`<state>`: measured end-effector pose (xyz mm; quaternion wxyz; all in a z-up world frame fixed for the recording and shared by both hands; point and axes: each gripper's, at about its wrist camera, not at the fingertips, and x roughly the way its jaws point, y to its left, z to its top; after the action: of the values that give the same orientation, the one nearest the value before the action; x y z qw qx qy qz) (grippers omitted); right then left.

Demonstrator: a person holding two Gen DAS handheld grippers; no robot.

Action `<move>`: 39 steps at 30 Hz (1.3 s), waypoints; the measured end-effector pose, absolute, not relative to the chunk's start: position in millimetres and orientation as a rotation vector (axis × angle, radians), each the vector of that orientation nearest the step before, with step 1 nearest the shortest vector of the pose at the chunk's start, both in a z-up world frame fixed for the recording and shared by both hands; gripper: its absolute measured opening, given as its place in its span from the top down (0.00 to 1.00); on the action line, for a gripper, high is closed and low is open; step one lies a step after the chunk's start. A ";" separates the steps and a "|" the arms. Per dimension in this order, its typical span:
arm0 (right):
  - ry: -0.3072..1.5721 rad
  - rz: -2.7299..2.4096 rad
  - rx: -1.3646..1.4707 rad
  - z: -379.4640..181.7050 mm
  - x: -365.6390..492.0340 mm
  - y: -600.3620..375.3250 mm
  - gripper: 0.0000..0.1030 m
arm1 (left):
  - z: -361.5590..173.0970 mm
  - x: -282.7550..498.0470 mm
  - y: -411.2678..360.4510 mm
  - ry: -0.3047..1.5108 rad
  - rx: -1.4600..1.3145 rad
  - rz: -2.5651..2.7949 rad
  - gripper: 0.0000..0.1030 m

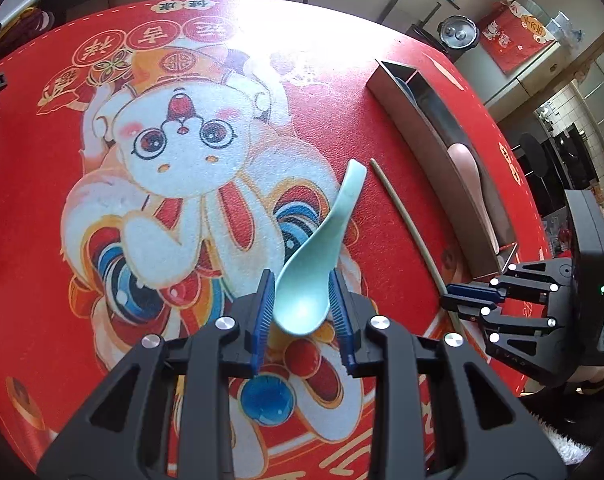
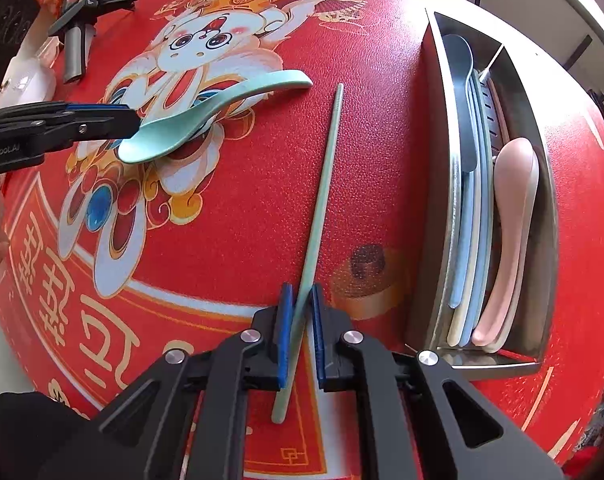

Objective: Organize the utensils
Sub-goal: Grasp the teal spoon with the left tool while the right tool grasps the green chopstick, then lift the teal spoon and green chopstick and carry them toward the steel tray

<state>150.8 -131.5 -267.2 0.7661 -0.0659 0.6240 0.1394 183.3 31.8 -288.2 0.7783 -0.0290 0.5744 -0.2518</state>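
Note:
A mint-green soup spoon lies over the rabbit print, its bowl between the blue pads of my left gripper, which is closed against it. The spoon also shows in the right wrist view, with the left gripper at its bowl. A pale green chopstick lies on the red mat; my right gripper straddles its near end, pads close to it, contact unclear. The chopstick and right gripper show in the left wrist view.
A steel utensil tray stands at the right with a pink spoon, a dark spoon and several flat utensils inside. A phone stand and white items sit at the far left. The round table edge is near.

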 end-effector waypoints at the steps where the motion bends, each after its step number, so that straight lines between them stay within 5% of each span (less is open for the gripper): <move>1: 1.352 0.305 -0.141 -266.9 150.5 -131.4 0.90 | -291.0 187.6 27.6 1.248 -0.059 -0.547 0.70; 8: 1.348 0.307 -0.094 -269.6 148.7 -146.3 0.90 | -304.4 209.1 -3.8 1.265 -0.017 -0.595 0.63; 21: 1.336 0.295 -0.116 -266.7 140.6 -146.6 0.89 | -309.2 204.5 -3.3 1.281 -0.035 -0.623 0.69; 26: 1.336 0.320 -0.113 -266.4 139.6 -142.3 0.79 | -310.5 185.0 2.6 1.281 -0.023 -0.640 0.73; 31: 1.335 0.355 -0.151 -266.7 137.0 -131.4 0.59 | -311.6 170.1 13.8 1.284 -0.029 -0.644 0.77; 39: 1.344 0.373 -0.106 -267.5 143.0 -133.9 0.56 | -313.6 169.9 24.8 1.286 -0.082 -0.631 0.79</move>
<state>143.0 -133.9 -267.5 0.7652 -0.0486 0.6186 0.1715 169.9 24.8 -313.6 0.7534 -0.0376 0.5894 -0.2891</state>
